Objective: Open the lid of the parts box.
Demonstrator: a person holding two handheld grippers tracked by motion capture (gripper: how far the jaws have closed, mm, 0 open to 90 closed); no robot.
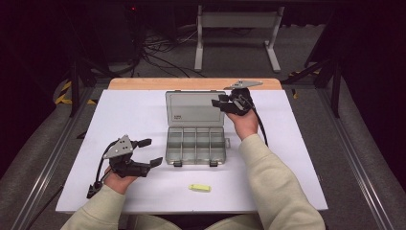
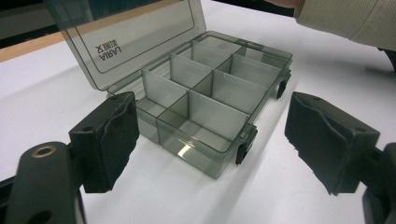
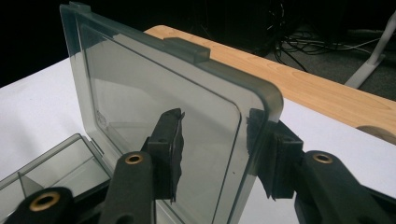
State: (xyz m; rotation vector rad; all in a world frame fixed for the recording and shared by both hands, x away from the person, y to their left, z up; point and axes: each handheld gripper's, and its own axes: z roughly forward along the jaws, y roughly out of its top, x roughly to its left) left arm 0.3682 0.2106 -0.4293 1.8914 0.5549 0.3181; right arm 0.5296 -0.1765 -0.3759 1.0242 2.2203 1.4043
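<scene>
The smoky grey, see-through plastic organiser box (image 1: 196,143) sits in the middle of the white table (image 1: 139,120), its tray split by thin dividers into small compartments; the high view shows 2 rows of 4. Its flat clear lid (image 1: 194,109) stands raised at the far side of the tray, hinged there, with a small printed label near its lower left part. 2 dark latches hang at the tray's near edge.

The right gripper (image 1: 225,103) is at the lid's right edge, on the far right of the box. In the right gripper view one black pad (image 3: 170,149) is on one face of the lid and the other pad (image 3: 271,154) just past the lid's rounded edge on the other face, so the lid edge stands between the 2 jaws. The jaws are apart and I cannot tell whether either pad touches the plastic.

The left gripper (image 1: 149,152) rests over the table just left of the box's near left corner, jaws spread wide with nothing between them, pointing toward the tray; its own view looks across the compartments from that side.

A small yellow oblong piece (image 1: 199,188) lies on the table near the person, apart from the box's near edge. A strip of pale wood (image 1: 143,84) borders the table's far side.
</scene>
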